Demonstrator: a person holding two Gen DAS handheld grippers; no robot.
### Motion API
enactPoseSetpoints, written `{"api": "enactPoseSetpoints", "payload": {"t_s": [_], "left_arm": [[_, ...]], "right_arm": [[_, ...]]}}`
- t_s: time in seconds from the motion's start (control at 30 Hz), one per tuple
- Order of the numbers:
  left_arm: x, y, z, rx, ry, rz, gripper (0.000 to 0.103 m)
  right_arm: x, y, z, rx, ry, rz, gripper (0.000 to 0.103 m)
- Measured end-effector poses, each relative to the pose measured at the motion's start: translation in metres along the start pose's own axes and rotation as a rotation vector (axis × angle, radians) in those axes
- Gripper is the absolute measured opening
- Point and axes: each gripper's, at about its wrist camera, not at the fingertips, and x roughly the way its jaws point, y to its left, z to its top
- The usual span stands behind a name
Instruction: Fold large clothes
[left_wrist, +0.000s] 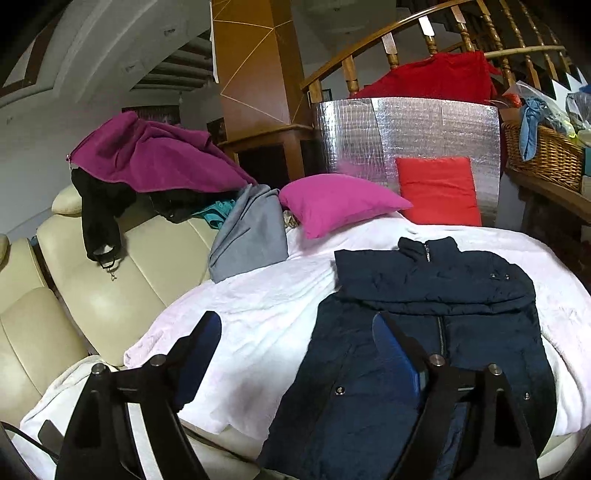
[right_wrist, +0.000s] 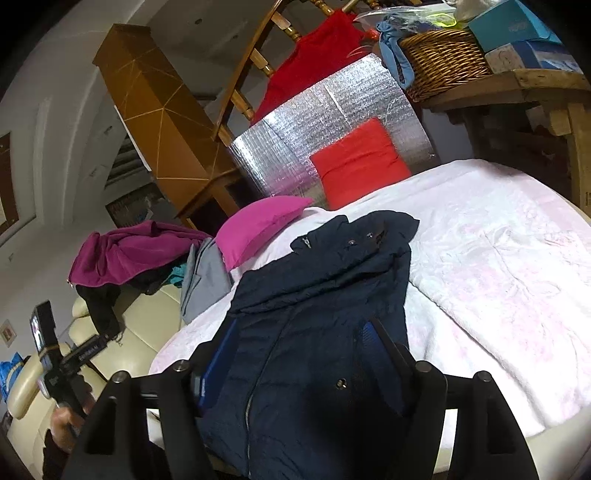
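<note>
While both claws — left claw (left_wrist: 295, 332), right claw (right_wrist: 299, 336) — spread: one navy jacket (left_wrist: 424, 295), two cushions (left_wrist: 332, 201).

The left black two-finger gripper (left_wrist: 295, 332) fills the bottom of the left wrist view, its jaws spread wide, one blue-padded finger (left_wrist: 201, 339) at lower left and the other at lower right. The right black two-finger gripper (right_wrist: 299, 343) sits along the bottom of the right wrist view, jaws likewise wide apart. At the lower left edge of that view, the person's left hand (right_wrist: 68, 417) grips the left gripper's handle.
</note>
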Motion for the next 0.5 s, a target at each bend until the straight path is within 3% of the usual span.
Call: {"api": "enactPoseSetpoints", "payload": {"t_s": [0.37, 0.5], "left_arm": [[0.02, -0.014, -0.017, 0.024, 0.078, 0.004, 0.089], [0.05, -0.007, -0.036, -0.022, 0.226, -0.075, 0.09]], "right_arm": [[0.007, -0.02, -0.006, 0.05, 0.052, -0.015, 0.074], [0.014, -0.028, -0.01, 0.084, 0.098, -0.029, 0.074]]}}
